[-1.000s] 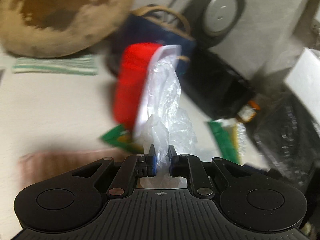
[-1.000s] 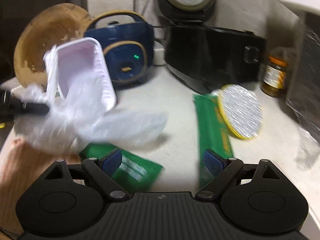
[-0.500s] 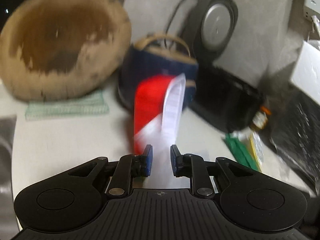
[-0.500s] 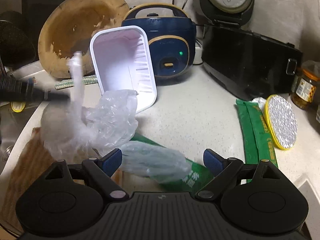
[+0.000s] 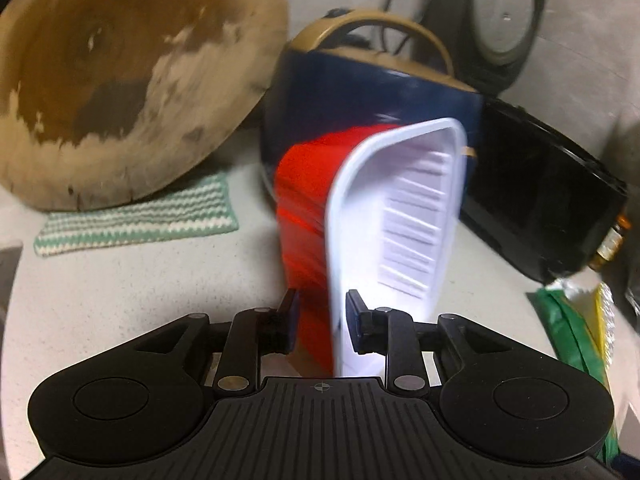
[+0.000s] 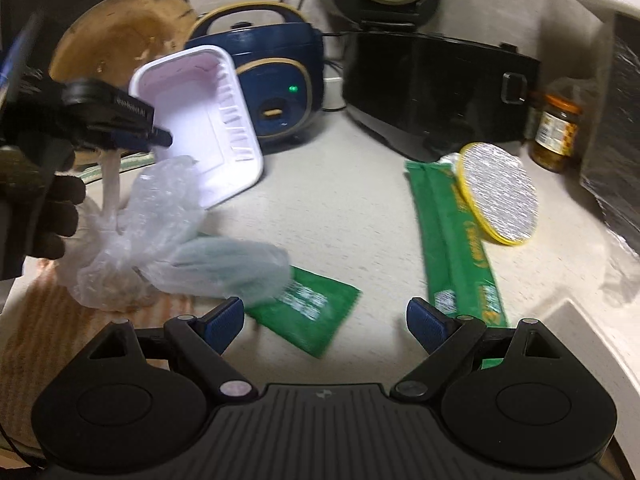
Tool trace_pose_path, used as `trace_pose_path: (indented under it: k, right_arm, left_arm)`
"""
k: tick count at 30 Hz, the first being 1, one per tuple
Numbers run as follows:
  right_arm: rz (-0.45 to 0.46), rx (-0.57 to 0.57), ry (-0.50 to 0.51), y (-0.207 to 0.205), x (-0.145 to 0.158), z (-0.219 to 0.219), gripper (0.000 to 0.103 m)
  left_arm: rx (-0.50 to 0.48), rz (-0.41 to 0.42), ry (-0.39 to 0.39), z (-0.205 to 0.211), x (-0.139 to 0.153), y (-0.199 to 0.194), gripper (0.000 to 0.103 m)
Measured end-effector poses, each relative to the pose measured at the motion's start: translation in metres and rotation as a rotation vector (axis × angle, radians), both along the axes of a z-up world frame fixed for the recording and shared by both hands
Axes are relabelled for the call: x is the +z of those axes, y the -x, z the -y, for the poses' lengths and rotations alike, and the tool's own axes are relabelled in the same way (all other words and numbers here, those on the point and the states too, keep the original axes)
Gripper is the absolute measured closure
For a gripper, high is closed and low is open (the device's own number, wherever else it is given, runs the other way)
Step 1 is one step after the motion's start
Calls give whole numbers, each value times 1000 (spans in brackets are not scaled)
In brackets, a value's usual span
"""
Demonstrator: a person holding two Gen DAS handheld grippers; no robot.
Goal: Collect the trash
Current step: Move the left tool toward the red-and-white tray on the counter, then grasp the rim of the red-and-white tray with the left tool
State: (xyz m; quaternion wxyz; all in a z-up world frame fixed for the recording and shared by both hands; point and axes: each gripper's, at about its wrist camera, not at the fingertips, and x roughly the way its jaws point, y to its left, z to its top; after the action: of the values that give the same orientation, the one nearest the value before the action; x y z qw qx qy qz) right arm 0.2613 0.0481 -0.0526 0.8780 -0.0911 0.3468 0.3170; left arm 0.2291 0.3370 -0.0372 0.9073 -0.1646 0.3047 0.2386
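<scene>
Left gripper [image 5: 318, 322] clamped on white tray [image 5: 392, 232], lifted over worktop [image 6: 352, 208]'s left side; clear bag [image 6: 160, 232] dangling, could snag or slip. Right gripper [image 6: 325, 320] wide open, empty.

Dim indoor light, motion blur, fisheye edges bowed, dark.

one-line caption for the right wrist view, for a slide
Open right hand-held gripper hovers over green wrappers, while the left hand-held gripper lifts a white tray and clear plastic bag.
</scene>
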Motion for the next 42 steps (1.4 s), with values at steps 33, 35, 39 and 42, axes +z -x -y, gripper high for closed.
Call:
trace_pose_path:
  k: [33, 35, 39, 42]
  right_arm:
    - [104, -159, -56, -34, 36, 55, 14]
    - [106, -180, -65, -54, 42, 58, 14]
    - [114, -229, 1, -101, 35, 41, 14]
    - [47, -265, -10, -137, 21, 23, 14]
  left_arm:
    - [-352, -108, 299, 77, -45, -72, 84]
    - [-333, -90, 284, 77, -41, -65, 87]
    - [-304, -52, 246, 78, -30, -45, 87]
    - [-312, -61, 270, 83, -30, -40, 87]
